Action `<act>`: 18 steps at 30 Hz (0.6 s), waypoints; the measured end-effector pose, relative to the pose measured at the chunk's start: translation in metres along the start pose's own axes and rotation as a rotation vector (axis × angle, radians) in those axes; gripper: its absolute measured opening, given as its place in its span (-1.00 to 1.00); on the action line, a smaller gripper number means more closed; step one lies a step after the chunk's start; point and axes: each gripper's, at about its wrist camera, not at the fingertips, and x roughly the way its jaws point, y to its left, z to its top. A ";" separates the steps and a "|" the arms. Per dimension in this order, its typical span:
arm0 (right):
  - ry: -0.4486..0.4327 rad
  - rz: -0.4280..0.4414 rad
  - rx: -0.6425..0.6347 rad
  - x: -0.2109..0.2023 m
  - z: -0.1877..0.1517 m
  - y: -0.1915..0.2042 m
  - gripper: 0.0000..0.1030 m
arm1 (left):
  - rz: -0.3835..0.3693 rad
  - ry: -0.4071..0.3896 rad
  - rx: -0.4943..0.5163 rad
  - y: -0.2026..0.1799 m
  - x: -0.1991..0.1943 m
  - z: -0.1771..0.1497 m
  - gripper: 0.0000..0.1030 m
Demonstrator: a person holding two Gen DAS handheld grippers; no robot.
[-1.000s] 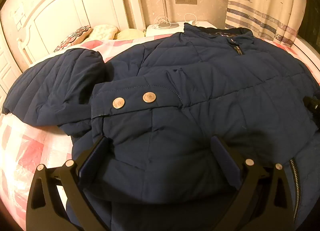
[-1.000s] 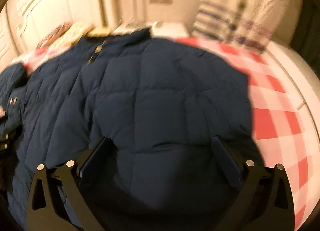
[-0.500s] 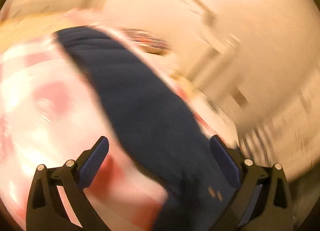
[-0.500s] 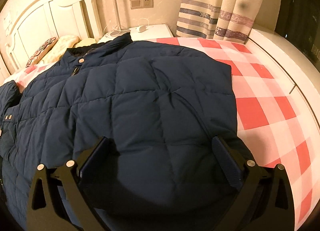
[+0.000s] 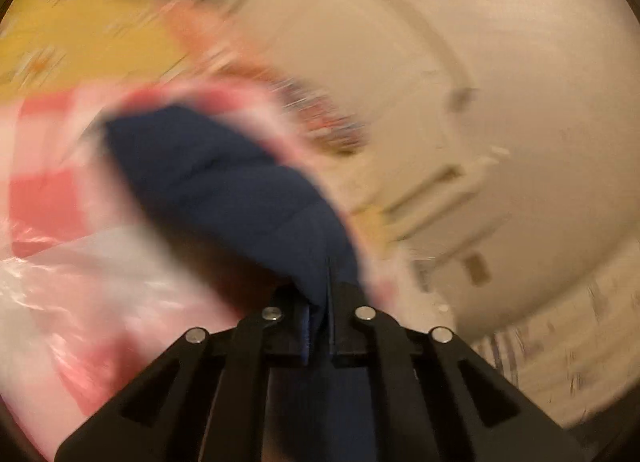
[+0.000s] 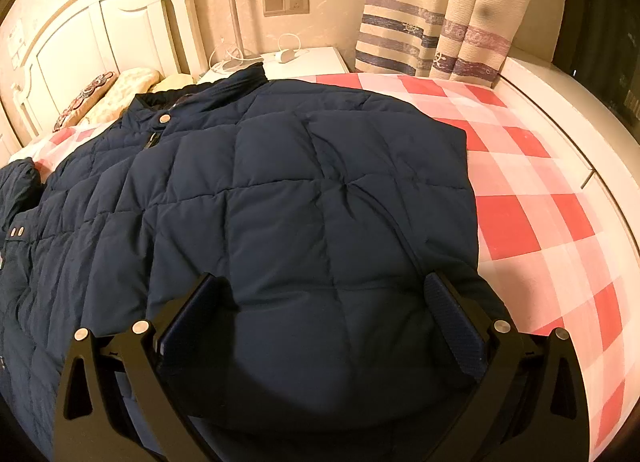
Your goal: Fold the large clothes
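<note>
A navy quilted puffer jacket [image 6: 280, 202] lies spread face up on a pink checked bed [image 6: 532, 218], collar toward the headboard. My right gripper [image 6: 320, 314] is open, its fingers resting wide apart on the jacket's lower right part. In the blurred left wrist view, my left gripper [image 5: 320, 326] is shut on a navy sleeve [image 5: 224, 186] of the jacket, which stretches away over the checked cover. The sleeve's cuff with two snaps [image 6: 17, 231] shows at the far left of the right wrist view.
A white headboard [image 6: 80, 42] and pillows [image 6: 116, 90] stand at the back left. A white nightstand [image 6: 308, 58] with a lamp pole and cables stands behind the collar. Striped curtains [image 6: 440, 22] hang at the back right. The bed's white frame edge [image 6: 580, 134] runs along the right.
My left gripper swung left from over the jacket's body to the sleeve and shut on it. My right gripper stayed open over the jacket's lower right part and barely moved.
</note>
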 end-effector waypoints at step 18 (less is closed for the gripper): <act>-0.025 0.096 0.071 -0.006 -0.002 -0.016 0.91 | -0.349 0.501 0.928 -0.270 0.014 -0.375 0.72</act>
